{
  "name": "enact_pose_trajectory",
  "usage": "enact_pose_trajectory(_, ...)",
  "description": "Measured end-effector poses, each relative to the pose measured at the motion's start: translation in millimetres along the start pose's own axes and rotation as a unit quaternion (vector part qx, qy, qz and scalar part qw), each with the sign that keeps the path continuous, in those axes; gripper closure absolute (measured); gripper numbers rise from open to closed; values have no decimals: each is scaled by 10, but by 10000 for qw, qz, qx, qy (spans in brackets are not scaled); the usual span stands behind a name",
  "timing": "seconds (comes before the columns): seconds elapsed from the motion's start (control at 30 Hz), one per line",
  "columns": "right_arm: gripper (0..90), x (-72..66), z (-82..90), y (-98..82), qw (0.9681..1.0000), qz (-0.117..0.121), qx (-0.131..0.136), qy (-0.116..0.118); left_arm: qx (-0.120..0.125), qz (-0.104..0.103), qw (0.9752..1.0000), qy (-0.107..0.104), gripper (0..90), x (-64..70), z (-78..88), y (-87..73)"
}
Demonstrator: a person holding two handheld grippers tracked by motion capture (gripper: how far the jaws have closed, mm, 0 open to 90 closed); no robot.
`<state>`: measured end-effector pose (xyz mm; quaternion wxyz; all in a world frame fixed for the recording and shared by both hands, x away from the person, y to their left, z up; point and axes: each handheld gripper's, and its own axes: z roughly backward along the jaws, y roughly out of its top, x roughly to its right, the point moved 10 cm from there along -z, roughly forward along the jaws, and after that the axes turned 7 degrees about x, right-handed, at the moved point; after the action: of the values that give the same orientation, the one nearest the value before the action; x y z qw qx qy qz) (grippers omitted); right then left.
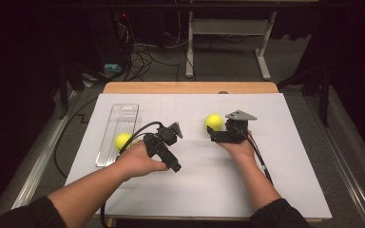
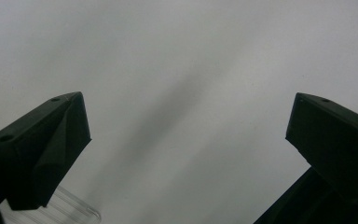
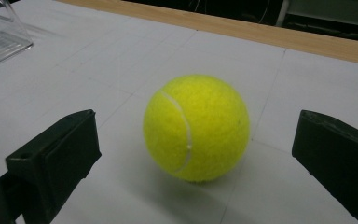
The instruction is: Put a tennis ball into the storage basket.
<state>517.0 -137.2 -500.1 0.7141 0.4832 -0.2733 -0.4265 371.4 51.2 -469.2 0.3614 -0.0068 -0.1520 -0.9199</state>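
A yellow tennis ball (image 1: 214, 122) rests on the white sheet (image 1: 190, 185) right of centre. My right gripper (image 1: 217, 135) lies just in front of it. In the right gripper view that ball (image 3: 196, 127) sits between and slightly ahead of the open jaws of the right gripper (image 3: 196, 135), touching neither. A second yellow ball (image 1: 122, 140) lies at the right side of a clear plastic tray (image 1: 114, 126) on the left. My left gripper (image 1: 164, 140) hovers just right of that ball, its cable crossing it. The left gripper (image 2: 189, 112) stands open over bare white sheet.
A corner of the clear tray (image 2: 70, 210) shows at the lower left of the left gripper view. The wooden table edge (image 1: 190, 87) runs along the back. Beyond it are floor cables (image 1: 142, 57) and a desk frame (image 1: 228, 42).
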Motion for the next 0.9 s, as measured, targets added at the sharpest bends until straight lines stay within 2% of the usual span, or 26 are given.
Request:
enact_pose_trajectory(0.27, 97, 41, -200, -23, 9995, -93, -286, -8, 1, -22, 10000, -16, 5, 2, 18, -26)
enact_pose_trajectory(0.53, 226, 31, -283, -145, 9983, -105, -569, 17, 11, -39, 10000, -21, 5, -3, 34, -31)
enact_pose_trajectory(0.57, 253, 19, -287, -150, 9983, -103, -572, 58, 22, -40, 10000, -28, 5, -2, 38, -27)
enact_pose_trajectory(0.67, 263, -5, -287, -141, 9985, 96, -547, -19, 43, -32, 10000, -42, 5, 8, 36, -21)
enact_pose_trajectory(0.73, 265, -36, -261, -118, 9987, 139, -500, -2, 52, -26, 10000, -64, 5, 9, 37, -17)
enact_pose_trajectory(0.9, 265, -172, -57, 34, 9991, 360, -167, 172, 69, 18, 10000, -43, 5, -12, 45, -6)
